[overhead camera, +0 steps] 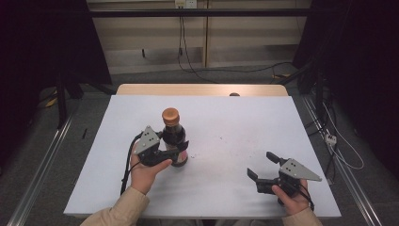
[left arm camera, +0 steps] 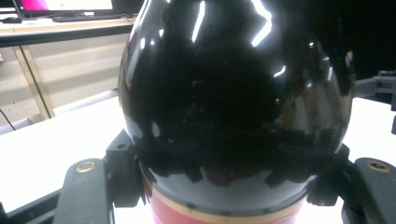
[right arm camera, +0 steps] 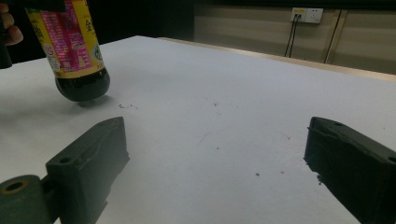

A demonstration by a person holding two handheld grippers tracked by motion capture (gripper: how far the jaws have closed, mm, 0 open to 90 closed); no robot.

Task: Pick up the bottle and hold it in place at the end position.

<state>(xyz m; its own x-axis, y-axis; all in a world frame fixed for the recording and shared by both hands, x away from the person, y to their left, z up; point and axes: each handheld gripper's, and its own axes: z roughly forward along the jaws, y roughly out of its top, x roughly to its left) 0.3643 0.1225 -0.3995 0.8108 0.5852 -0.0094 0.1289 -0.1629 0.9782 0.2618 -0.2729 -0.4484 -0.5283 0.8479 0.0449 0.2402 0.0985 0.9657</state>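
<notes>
A dark sauce bottle (overhead camera: 173, 134) with an orange cap (overhead camera: 171, 115) stands left of centre on the white table (overhead camera: 226, 117). My left gripper (overhead camera: 175, 151) is shut on its lower body from the near side, just above the red label. In the left gripper view the glossy black bottle (left arm camera: 233, 102) sits tight between the two jaws of this gripper (left arm camera: 229, 184). My right gripper (overhead camera: 261, 165) rests open near the front right, with nothing between its fingers. From the right gripper (right arm camera: 219, 154) the bottle (right arm camera: 77, 51) shows far off, its base at the table; I cannot tell whether it touches.
A small brown object (overhead camera: 234, 94) lies at the table's far wooden edge (overhead camera: 202, 89). Cables (overhead camera: 339, 141) trail over the floor at the right. Metal rails (overhead camera: 42, 165) run along both sides of the table. Small specks dot the white surface (right arm camera: 215, 121).
</notes>
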